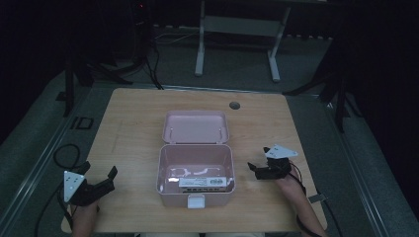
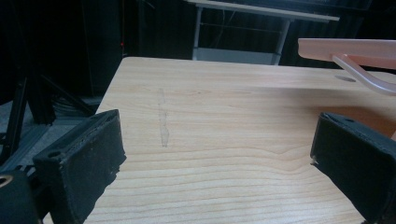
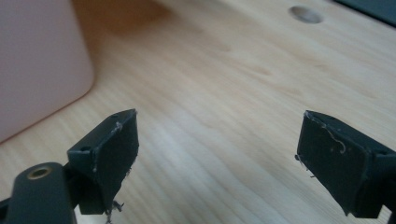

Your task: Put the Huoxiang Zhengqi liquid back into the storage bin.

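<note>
A pink box (image 1: pixel 163 170) stands open at the middle of the wooden table (image 1: pixel 133 123), its lid (image 1: pixel 195 126) laid back behind it. Inside lie a white cable (image 1: pixel 190 172) and a dark flat item with a light label (image 1: pixel 205 182). My left gripper (image 1: pixel 99 170) rests open at the table's front left, apart from the box. In the left gripper view its jaws stand wide over bare wood (image 2: pixel 217 154), with the lid's edge (image 2: pixel 345 48) at the upper right. Right of the box, my right gripper (image 1: pixel 259 158) is open; its own view (image 3: pixel 217 149) has the box wall (image 3: pixel 37 60) at the left.
A round cable hole (image 1: pixel 234 105) sits in the table near its far edge, also in the right gripper view as a hole (image 3: pixel 306 14). A white-legged desk frame (image 1: pixel 237 44) stands on the floor beyond. A latch tab (image 1: pixel 196 201) sticks out from the box's front.
</note>
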`<action>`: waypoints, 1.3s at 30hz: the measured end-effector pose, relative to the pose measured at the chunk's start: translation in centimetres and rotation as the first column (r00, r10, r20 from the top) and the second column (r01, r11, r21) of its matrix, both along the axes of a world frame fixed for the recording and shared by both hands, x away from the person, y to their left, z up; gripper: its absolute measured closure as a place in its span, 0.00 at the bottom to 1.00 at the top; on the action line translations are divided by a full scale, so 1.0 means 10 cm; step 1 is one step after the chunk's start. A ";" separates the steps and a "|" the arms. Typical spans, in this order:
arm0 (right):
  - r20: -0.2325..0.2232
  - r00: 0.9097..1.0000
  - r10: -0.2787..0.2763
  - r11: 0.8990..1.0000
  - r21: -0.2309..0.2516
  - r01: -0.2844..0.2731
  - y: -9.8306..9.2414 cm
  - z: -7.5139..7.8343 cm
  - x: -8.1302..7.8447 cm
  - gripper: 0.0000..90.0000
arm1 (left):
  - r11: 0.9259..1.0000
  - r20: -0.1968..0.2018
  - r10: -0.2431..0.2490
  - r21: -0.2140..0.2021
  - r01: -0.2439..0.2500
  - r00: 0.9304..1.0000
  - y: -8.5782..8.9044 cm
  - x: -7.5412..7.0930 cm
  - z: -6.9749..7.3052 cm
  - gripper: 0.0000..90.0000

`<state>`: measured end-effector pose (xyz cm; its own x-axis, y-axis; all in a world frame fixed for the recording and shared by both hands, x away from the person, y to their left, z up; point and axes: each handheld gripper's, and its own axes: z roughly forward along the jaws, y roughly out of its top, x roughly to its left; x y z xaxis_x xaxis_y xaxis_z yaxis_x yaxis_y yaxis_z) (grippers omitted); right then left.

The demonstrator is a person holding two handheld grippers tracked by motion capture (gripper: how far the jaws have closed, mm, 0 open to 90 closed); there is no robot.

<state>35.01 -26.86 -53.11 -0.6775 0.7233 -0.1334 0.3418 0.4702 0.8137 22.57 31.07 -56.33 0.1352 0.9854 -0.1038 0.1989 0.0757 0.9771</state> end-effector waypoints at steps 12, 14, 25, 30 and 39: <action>0.049 0.992 -0.115 0.992 0.062 0.112 -0.23 -0.02 -0.09 0.14 | 1.000 0.000 0.000 0.000 0.000 1.000 0.00 0.00 0.00 0.03; 0.042 0.991 -0.124 0.991 0.063 0.121 -0.27 -0.03 -0.09 0.15 | 1.000 -0.001 0.000 0.002 0.000 1.000 0.00 0.00 0.00 0.03; 0.059 0.955 -0.292 0.948 0.150 0.281 -0.56 -0.08 -0.14 0.15 | 1.000 0.000 -0.001 0.004 0.001 1.000 0.00 0.00 0.00 0.03; 0.044 0.935 -0.351 0.925 0.170 0.339 -0.67 -0.13 -0.14 0.15 | 1.000 -0.001 -0.003 0.003 0.003 1.000 0.00 0.00 0.00 0.03; 0.030 0.916 -0.399 0.904 0.182 0.388 -0.76 -0.17 -0.14 0.16 | 1.000 0.000 -0.003 0.000 0.003 1.000 0.00 0.00 0.00 0.03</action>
<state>33.61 -34.43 -54.80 -0.3269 0.9448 -0.0204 0.4141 0.1626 0.8956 22.57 31.05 -56.33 0.1380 0.9850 -0.1040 0.1991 0.0753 0.9771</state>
